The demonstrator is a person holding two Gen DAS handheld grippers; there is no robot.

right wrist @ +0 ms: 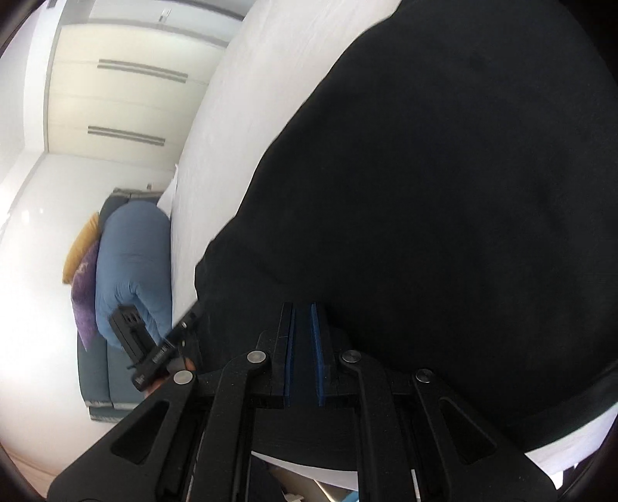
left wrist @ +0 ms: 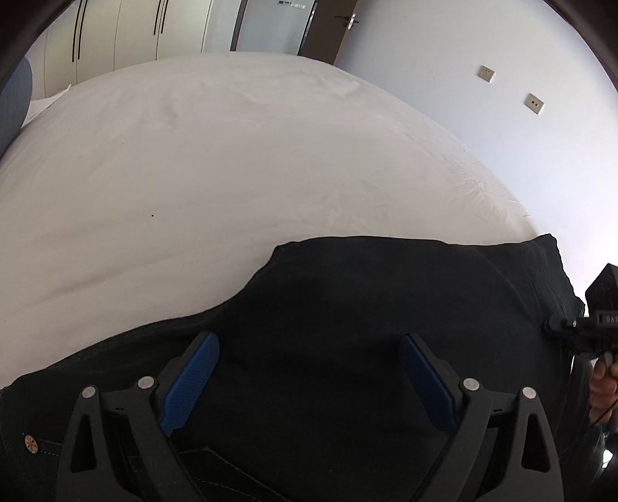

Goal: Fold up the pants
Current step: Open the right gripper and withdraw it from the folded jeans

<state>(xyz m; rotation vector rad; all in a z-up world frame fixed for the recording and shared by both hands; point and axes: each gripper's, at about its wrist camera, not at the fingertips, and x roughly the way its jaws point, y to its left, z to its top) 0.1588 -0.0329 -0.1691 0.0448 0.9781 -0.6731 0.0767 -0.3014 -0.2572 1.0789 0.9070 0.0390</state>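
Black pants [left wrist: 367, 309] lie on the white bed [left wrist: 193, 154], their waist end with a copper rivet [left wrist: 30, 443] near my left gripper. My left gripper [left wrist: 309, 347] is open and hovers just over the dark cloth, its blue pads [left wrist: 193, 378] wide apart. In the right wrist view the pants [right wrist: 444, 193] fill most of the frame. My right gripper [right wrist: 303, 312] is shut on the pants' edge, blue pads nearly together with cloth between them. The right gripper also shows at the right edge of the left wrist view [left wrist: 595, 328].
The white bed sheet [right wrist: 231, 135] runs far beyond the pants. Wardrobe doors [left wrist: 116, 34] and a door [left wrist: 340, 27] stand behind the bed. A blue bundle [right wrist: 131, 262] with purple and yellow cushions sits on a grey sofa [right wrist: 96, 378] beside the bed.
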